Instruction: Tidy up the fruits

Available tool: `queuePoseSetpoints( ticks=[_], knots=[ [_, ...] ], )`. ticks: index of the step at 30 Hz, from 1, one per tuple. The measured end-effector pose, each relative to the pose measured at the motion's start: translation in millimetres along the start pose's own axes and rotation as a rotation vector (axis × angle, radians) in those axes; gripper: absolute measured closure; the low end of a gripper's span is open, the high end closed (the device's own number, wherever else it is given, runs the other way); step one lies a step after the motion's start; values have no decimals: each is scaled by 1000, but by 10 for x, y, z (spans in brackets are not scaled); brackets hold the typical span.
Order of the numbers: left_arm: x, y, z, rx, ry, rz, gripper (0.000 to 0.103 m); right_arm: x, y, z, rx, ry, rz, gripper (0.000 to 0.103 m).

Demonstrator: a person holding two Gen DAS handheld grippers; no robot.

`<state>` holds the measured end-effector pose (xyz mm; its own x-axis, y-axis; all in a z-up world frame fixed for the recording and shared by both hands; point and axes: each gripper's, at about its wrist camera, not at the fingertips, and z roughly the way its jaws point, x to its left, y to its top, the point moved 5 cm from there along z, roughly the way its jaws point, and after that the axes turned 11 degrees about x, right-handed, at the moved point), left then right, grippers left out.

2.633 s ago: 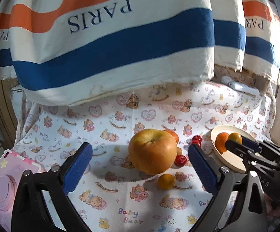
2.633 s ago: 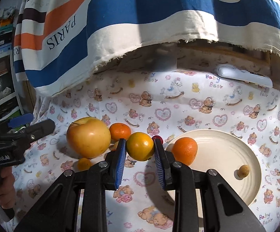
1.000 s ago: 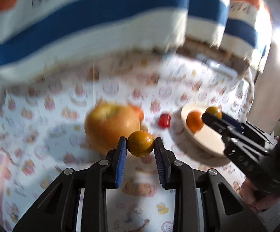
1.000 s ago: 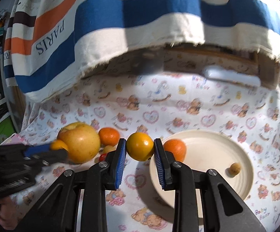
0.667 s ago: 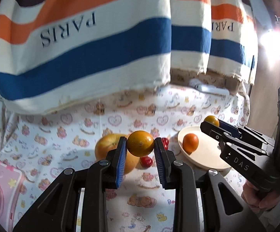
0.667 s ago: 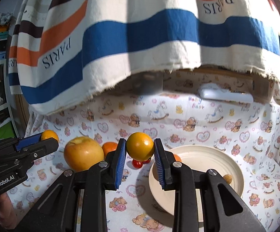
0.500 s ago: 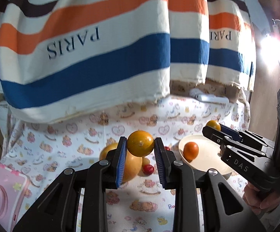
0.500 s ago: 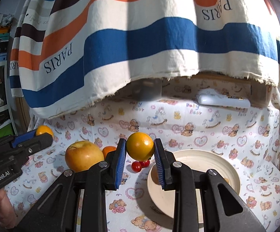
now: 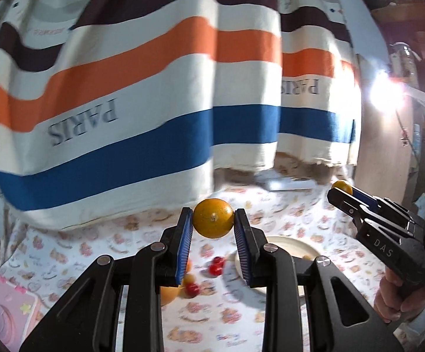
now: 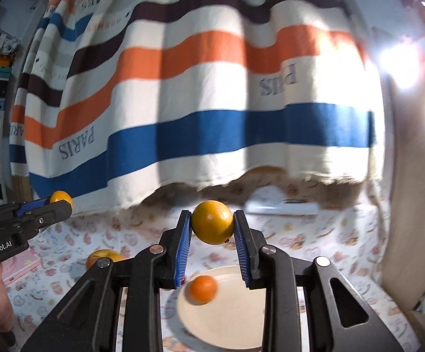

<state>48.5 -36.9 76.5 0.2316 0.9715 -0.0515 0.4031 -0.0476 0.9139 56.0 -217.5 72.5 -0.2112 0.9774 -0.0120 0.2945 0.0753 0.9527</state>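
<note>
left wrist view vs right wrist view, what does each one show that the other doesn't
Only the left wrist view shows the red cherry tomatoes and the right gripper from outside. Only the right wrist view shows the orange on the plate and the left gripper from outside. Both show the striped cloth, the plate, the pink case, and each gripper shut on a small orange fruit.

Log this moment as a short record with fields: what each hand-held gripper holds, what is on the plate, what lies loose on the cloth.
left hand-held gripper: shut on a yellow-orange citrus, lifted off the cloth
right hand-held gripper: shut on another citrus, raised above the plate
plate: cream, holds one orange mandarin near its left rim
loose on cloth: large apple, cherry tomatoes
surface: bear-print cloth
backdrop: striped PARIS towel
</note>
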Motion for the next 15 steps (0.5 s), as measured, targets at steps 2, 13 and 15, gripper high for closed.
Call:
queuePoseSetpoints(
  ticks=[2,13,15],
  knots=[
    [-144,37,43,-9,-11,21,76,-122,-2,-44,-10,-16,16,73],
    [-830,167,815,120,-131,28,76,-583,-174,174,53,-101,47,73],
    [-857,106,966,151,-134,16,76,-659,-221,251,80,-100,70,73]
  ],
)
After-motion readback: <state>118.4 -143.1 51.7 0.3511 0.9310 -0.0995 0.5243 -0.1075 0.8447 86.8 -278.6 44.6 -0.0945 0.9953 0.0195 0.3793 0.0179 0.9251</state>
